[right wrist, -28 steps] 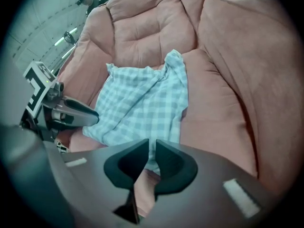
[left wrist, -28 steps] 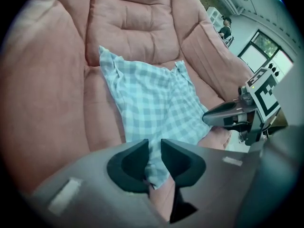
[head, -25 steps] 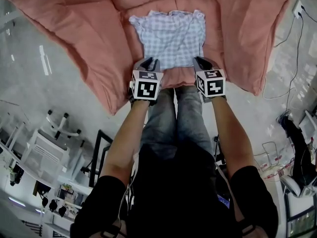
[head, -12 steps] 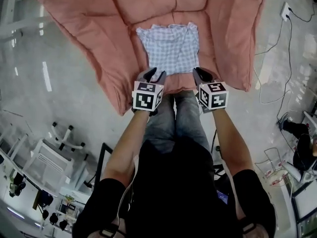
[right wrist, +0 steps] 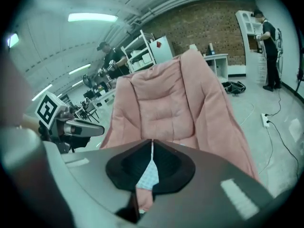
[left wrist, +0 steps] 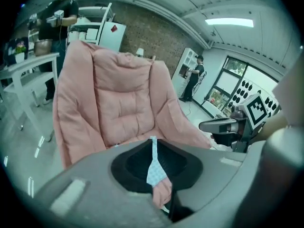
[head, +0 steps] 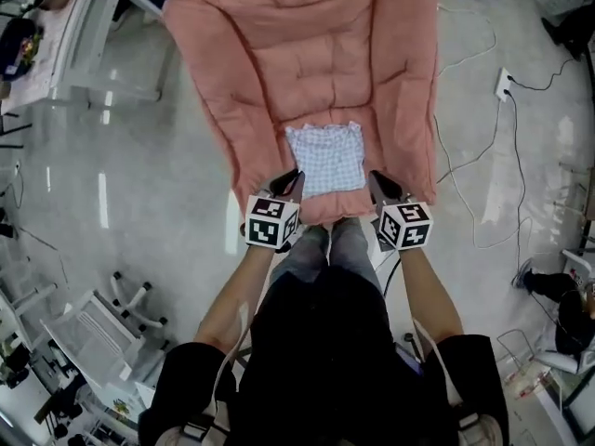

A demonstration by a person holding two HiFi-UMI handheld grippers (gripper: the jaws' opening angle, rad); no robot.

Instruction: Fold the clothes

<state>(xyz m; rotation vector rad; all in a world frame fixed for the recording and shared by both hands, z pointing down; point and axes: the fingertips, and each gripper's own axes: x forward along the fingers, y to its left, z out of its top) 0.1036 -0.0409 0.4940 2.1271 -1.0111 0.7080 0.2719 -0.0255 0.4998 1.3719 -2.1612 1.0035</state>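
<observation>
Checked garment (head: 323, 159) lies on chair (head: 307, 63) beyond the empty tools: right tool (head: 376, 178) clenched, left tool (head: 294, 178) just closed.

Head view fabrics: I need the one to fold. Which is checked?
The small blue-white checked garment, lying on top; the big quilted cushion under it is plain pink.

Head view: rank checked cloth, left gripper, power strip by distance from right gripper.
1. checked cloth: pinched in the right gripper.
2. left gripper: to its left; jaws have just been closing on the cloth's other corner.
3. power strip: floor, far right.
</observation>
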